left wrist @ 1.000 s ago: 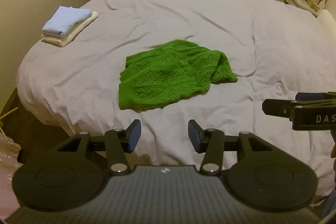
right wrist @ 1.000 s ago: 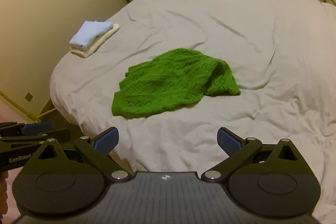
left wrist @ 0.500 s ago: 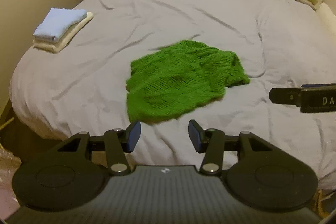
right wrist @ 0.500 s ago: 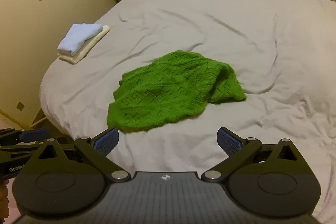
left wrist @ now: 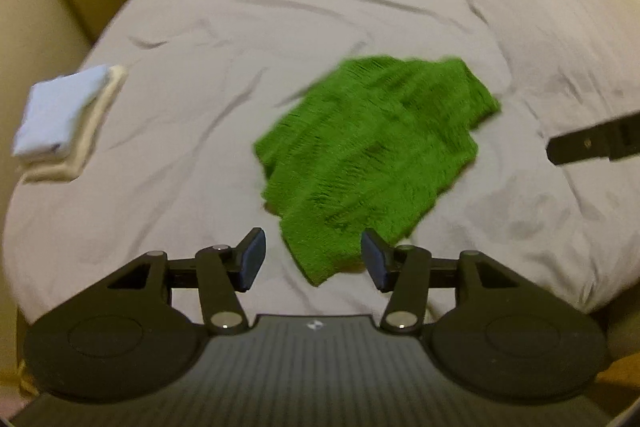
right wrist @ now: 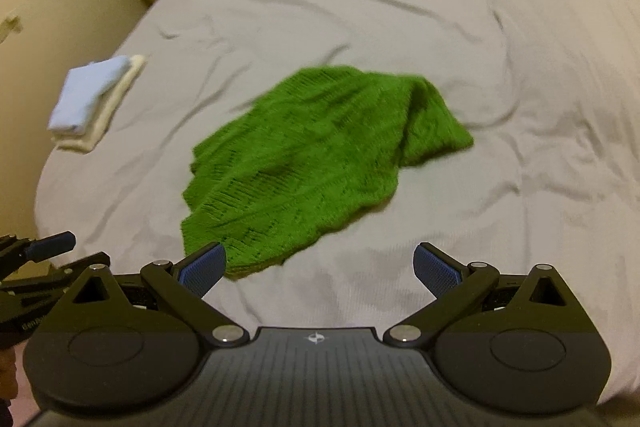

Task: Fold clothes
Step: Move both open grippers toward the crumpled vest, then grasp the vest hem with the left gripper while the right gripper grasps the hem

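A crumpled green knitted sweater [left wrist: 372, 155] lies on the grey-white bed cover [left wrist: 280, 39]; it also shows in the right wrist view [right wrist: 316, 163]. My left gripper [left wrist: 313, 259] is open and empty, its fingertips just above the sweater's near corner. My right gripper [right wrist: 318, 269] is open wide and empty, hovering over the sweater's near edge. The right gripper also shows at the right edge of the left wrist view [left wrist: 592, 143]. The left gripper shows at the left edge of the right wrist view [right wrist: 36, 259].
A folded stack [left wrist: 64, 119] of a light blue garment on a cream one lies at the bed's left edge, also in the right wrist view [right wrist: 94, 101]. Beige walls and a wooden door stand beyond the bed. The bed's near edge drops off below the grippers.
Both grippers have moved forward and down toward the sweater, which now looks larger and nearer. The left gripper has opened wider. The sweater has not moved.
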The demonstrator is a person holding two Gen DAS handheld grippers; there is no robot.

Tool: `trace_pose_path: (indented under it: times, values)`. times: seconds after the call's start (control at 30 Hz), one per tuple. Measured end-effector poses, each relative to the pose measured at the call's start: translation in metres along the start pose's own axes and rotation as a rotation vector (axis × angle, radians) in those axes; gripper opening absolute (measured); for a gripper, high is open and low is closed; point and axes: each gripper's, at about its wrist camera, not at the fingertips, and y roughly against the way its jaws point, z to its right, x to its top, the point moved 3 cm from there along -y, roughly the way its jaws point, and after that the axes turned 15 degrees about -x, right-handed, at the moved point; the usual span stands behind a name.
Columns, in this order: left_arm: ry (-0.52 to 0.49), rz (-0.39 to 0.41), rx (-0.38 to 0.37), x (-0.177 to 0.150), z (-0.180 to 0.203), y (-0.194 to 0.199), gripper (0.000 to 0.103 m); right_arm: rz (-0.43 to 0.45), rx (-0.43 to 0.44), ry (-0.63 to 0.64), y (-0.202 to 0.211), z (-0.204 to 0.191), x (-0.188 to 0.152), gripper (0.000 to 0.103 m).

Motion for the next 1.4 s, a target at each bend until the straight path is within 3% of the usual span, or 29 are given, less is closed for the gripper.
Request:
trace_pose_path:
  times: [0.27, 0.53, 0.83, 0.9, 0.97, 1.13, 1.2, 1.23, 1.4]
  values:
    - [-0.203, -0.129, -0.046, -0.032, 0.006, -0.069, 0.050, -0.147, -0.072, -0.113, -0.038, 0.010, -0.039, 0.103]
    - [-0.598, -0.164, 0.043, -0.052, 0.026, -0.133, 0.059, -0.235, -0.099, -0.196, -0.084, 0.021, -0.043, 0.103]
    - [-0.967, -0.240, 0.150, -0.072, 0.035, -0.202, 0.058, -0.292, -0.081, -0.229, -0.129, 0.029, -0.033, 0.103]
    - [-0.969, -0.249, 0.152, -0.069, 0.032, -0.207, 0.055, -0.282, -0.052, -0.239, -0.137, 0.031, -0.026, 0.102]
    - [-0.944, -0.262, 0.159, -0.063, 0.030, -0.213, 0.035, -0.263, -0.013, -0.249, -0.144, 0.033, -0.019, 0.094]
    - [-0.895, -0.298, 0.174, -0.050, 0.025, -0.222, 0.036, -0.271, 0.065, -0.245, -0.168, 0.034, 0.000, 0.079]
    - [-0.897, -0.309, 0.174, -0.053, 0.028, -0.224, 0.028, -0.289, 0.098, -0.234, -0.177, 0.032, 0.003, 0.075]
    - [-0.897, -0.311, 0.158, -0.053, 0.029, -0.222, 0.011, -0.300, 0.113, -0.227, -0.181, 0.030, 0.004, 0.074]
    - [-0.825, -0.287, 0.048, -0.025, 0.022, -0.196, 0.008, -0.339, 0.118, -0.237, -0.192, 0.034, 0.005, 0.074]
